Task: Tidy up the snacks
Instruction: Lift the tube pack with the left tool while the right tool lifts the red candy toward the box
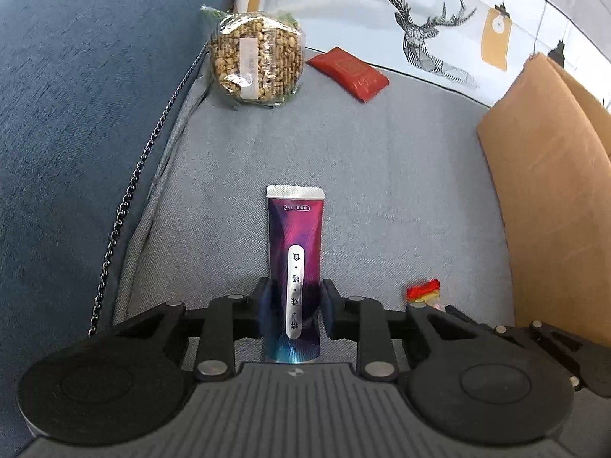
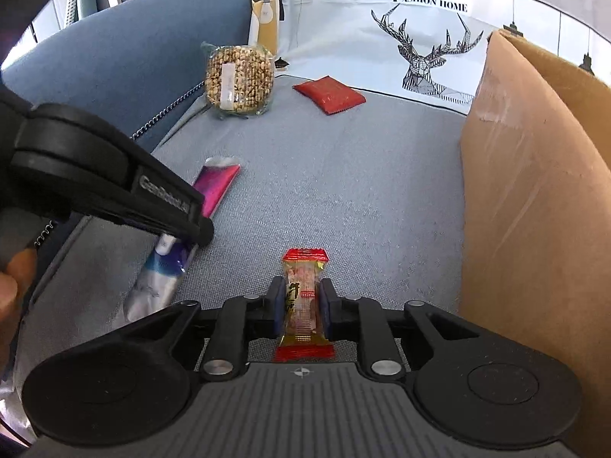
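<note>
A long purple snack packet [image 1: 296,229] lies on the grey sofa seat [image 1: 382,160], and my left gripper [image 1: 296,305] is shut on its near half, pads against both edges. From the right wrist view the same packet [image 2: 219,185] runs under the left gripper [image 2: 191,229], which leans in from the left. My right gripper [image 2: 303,301] is shut on a small red-and-yellow wrapped snack [image 2: 305,267], held upright just above the seat. That snack's red end [image 1: 423,291] peeks in at the lower right of the left wrist view.
A tall cardboard box [image 2: 534,191] stands at the right. At the back lie a round puffed-grain cake in clear wrap [image 2: 238,78] and a flat red packet [image 2: 328,93]. A deer-print cushion [image 2: 420,38] leans behind them. A metal chain [image 1: 126,198] follows the blue armrest [image 1: 76,114].
</note>
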Action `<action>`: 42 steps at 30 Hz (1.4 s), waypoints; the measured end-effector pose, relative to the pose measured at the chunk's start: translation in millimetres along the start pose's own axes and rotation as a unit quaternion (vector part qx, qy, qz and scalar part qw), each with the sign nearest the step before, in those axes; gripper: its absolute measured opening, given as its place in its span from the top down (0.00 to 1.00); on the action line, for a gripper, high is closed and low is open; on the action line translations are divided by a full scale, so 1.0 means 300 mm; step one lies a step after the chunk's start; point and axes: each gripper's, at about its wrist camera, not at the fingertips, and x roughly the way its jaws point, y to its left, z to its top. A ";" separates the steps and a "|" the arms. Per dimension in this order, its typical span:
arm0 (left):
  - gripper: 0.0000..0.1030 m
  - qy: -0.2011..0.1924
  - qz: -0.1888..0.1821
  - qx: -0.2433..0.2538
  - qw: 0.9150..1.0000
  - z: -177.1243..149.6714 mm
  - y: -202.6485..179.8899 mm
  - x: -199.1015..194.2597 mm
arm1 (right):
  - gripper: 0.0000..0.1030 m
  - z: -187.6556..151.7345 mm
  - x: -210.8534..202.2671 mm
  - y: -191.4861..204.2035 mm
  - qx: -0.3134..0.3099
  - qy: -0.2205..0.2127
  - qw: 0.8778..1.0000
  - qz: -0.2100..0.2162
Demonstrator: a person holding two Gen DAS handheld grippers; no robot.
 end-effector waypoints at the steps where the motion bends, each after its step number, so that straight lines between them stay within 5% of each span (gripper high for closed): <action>1: 0.72 0.000 0.003 0.006 1.000 -0.001 -0.006 0.002 | 0.79 -0.002 0.002 0.001 0.000 0.000 1.000 0.000; 4: 0.71 -0.002 0.013 0.031 0.999 -0.005 -0.024 0.005 | 0.79 -0.003 0.006 0.003 -0.003 -0.001 1.000 -0.001; 8: 0.84 -0.012 0.012 0.021 1.000 -0.002 -0.013 -0.005 | 0.82 -0.004 0.000 -0.001 -0.001 -0.008 1.000 -0.001; 14: 0.86 -0.087 -0.010 -0.016 0.996 0.017 0.012 -0.101 | 0.83 0.015 -0.073 -0.012 0.004 -0.060 0.998 0.002; 24: 0.86 -0.184 -0.041 -0.029 0.982 0.019 -0.001 -0.232 | 0.83 0.092 -0.260 -0.040 0.013 -0.149 0.989 0.006; 42: 0.86 -0.272 -0.120 -0.038 0.954 0.058 -0.133 -0.364 | 0.83 0.139 -0.517 -0.333 0.030 -0.229 0.972 -0.035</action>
